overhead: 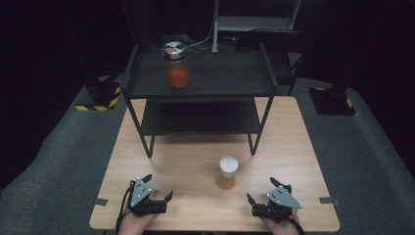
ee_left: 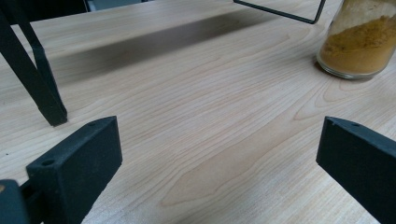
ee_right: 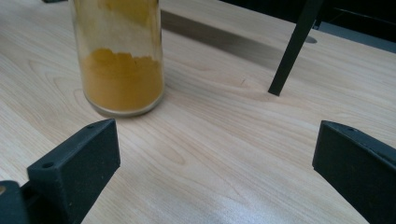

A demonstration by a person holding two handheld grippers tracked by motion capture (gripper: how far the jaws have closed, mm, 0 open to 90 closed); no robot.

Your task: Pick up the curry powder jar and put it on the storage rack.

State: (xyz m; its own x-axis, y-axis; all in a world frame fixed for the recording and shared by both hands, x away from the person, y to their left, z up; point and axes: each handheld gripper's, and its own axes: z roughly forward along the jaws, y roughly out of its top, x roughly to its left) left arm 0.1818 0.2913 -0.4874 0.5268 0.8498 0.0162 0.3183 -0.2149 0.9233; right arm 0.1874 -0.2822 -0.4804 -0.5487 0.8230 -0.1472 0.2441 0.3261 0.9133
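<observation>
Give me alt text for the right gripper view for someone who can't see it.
A glass jar of yellow-orange powder stands upright on a light wooden table, just ahead and left of the right hand-held gripper, whose two black jaws are spread wide open and hold nothing. A black shelf leg stands farther back at right.

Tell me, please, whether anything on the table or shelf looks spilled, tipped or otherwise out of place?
Nothing stands out. The jar of yellow powder stands upright on the table, the jar of red powder upright on the shelf; no powder is spilled. Both the left gripper and right gripper are open.
</observation>
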